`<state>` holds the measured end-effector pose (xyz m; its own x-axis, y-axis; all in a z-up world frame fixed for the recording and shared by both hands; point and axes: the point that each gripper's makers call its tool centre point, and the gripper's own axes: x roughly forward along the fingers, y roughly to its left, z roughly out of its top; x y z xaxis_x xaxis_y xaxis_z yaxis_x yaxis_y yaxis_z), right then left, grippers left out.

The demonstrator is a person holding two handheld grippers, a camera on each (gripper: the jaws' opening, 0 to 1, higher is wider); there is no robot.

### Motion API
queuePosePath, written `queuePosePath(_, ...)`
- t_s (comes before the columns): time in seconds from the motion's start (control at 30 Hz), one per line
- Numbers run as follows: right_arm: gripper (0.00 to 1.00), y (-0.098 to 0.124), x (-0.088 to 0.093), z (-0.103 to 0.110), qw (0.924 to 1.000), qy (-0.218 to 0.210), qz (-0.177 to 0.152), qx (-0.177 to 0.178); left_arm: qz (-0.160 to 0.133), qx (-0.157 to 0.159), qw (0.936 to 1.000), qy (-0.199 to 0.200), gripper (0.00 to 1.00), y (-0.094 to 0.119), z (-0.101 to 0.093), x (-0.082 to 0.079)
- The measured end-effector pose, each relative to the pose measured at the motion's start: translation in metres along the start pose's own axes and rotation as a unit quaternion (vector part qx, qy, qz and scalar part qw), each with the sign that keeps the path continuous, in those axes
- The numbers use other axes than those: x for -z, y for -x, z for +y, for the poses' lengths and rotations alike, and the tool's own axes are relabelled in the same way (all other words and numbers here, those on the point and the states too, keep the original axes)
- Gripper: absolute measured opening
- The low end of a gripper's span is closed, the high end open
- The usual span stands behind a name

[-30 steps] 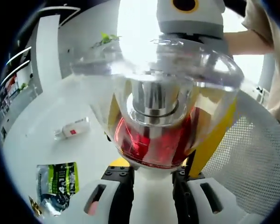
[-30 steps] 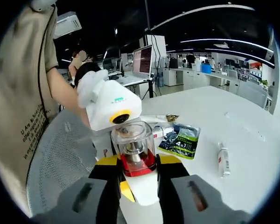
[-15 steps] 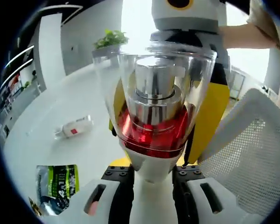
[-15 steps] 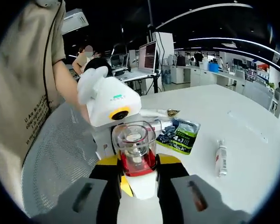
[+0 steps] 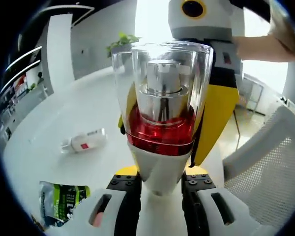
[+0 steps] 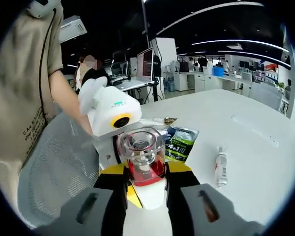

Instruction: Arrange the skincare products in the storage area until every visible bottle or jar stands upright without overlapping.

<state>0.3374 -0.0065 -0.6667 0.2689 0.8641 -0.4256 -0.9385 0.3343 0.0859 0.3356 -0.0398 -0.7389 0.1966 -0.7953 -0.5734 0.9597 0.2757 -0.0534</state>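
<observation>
- Over the last second the red bottle [image 5: 161, 123] has been turning from a lean toward the camera to standing straight up in the left gripper view, and the clear cap that was blurred is now sharp.
- Both grippers are holding this one bottle: the left gripper [image 5: 160, 189] is clamping its white base between its fingers [image 5: 130, 194], and the right gripper [image 6: 145, 189] is doing the same from the opposite side, fingers [image 6: 119, 189] closed on the white base.
- The bottle is being held above the table [image 6: 255, 147], over the table's near edge; whether its bottom is touching anything is hidden by the fingers.
- In the left gripper view the right gripper's yellow-and-black fingers are showing behind the bottle, partly screened and bent by the clear cap.
- A small white tube [image 5: 83, 141] [image 6: 220, 168] with a red label is lying on its side out on the open table, well apart from the bottle.
- A green sachet [image 5: 61, 200] [image 6: 179, 142] is lying flat nearer the edge; in the left gripper view it is cut off by the frame, and its print is too small to read.
- A white mesh chair back [image 5: 265, 182] [image 6: 56, 167] is standing beside the table edge.
- A person's sleeve and forearm [image 6: 64, 101] are reaching in behind the left gripper's white housing.
</observation>
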Motion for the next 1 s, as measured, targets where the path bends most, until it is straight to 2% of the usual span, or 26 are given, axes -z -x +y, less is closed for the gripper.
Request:
queuePosePath(0.2,0.29,0.004,0.000,-0.018,0.9999,0.010,0.000,0.000,-0.002,0.002,1.0000,-0.005,0.28,-0.011,0.013,-0.009)
queuePosePath(0.6,0.29,0.012,0.000,-0.054,0.9996,0.017,0.002,0.023,-0.009,0.018,0.9996,-0.022,0.28,-0.035,0.040,-0.028)
queuePosePath(1.0,0.29,0.013,-0.004,-0.081,0.9994,0.018,-0.005,0.030,-0.013,0.022,0.9994,-0.021,0.28,-0.045,0.059,-0.037)
